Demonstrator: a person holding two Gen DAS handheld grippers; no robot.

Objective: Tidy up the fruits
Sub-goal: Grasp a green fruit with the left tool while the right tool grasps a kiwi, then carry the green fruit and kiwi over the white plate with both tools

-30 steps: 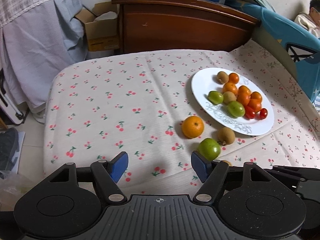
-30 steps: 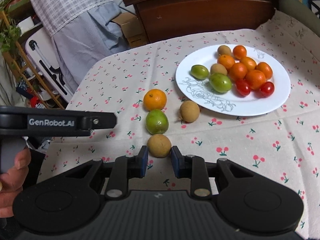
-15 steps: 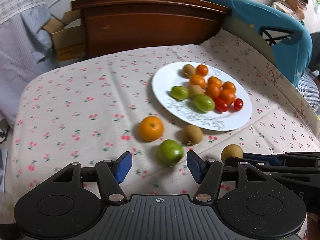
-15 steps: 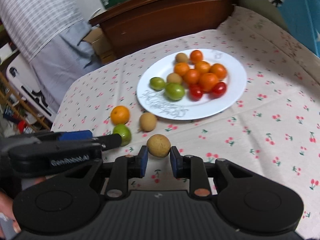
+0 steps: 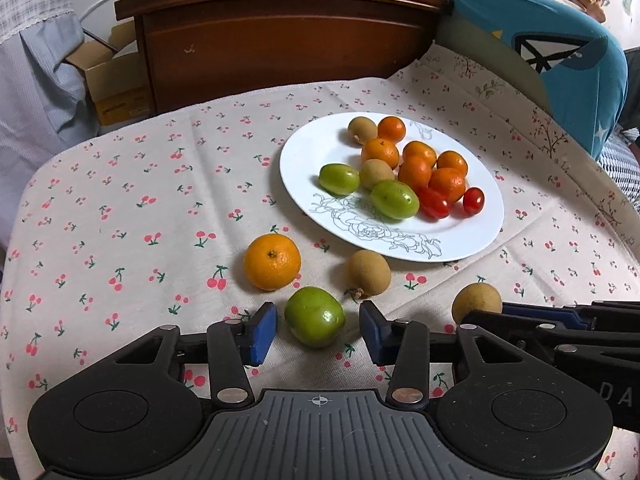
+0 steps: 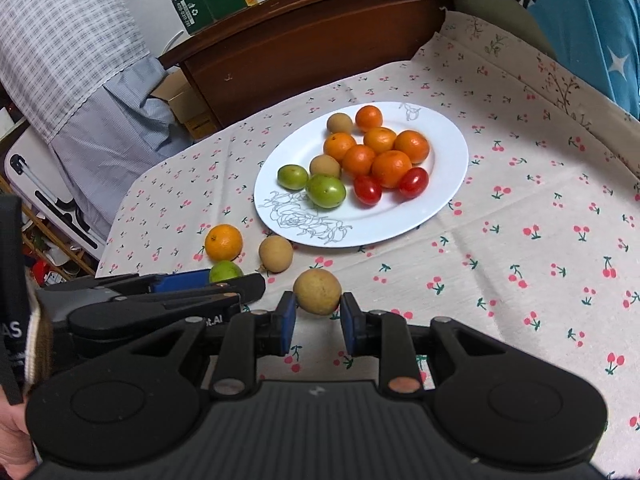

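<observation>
While lying on the cherry-print tabletop (image 5: 120,208): orange mandarin (image 5: 272,261), tan longan (image 5: 368,271), both loose just near of the white plate (image 5: 304,168).

Left tool (image 5: 318,330): closing around green fruit (image 5: 315,317), pads flanking it on left and right, not yet touching; fruit sitting on the cloth at the near edge.

Right tool (image 6: 317,316): clenched, gripping brown round fruit (image 6: 317,291), at near centre, right of the left tool.

Plate, farther back: carrying mandarins, longans, green fruits, two red cherry tomatoes (image 5: 473,200).
</observation>
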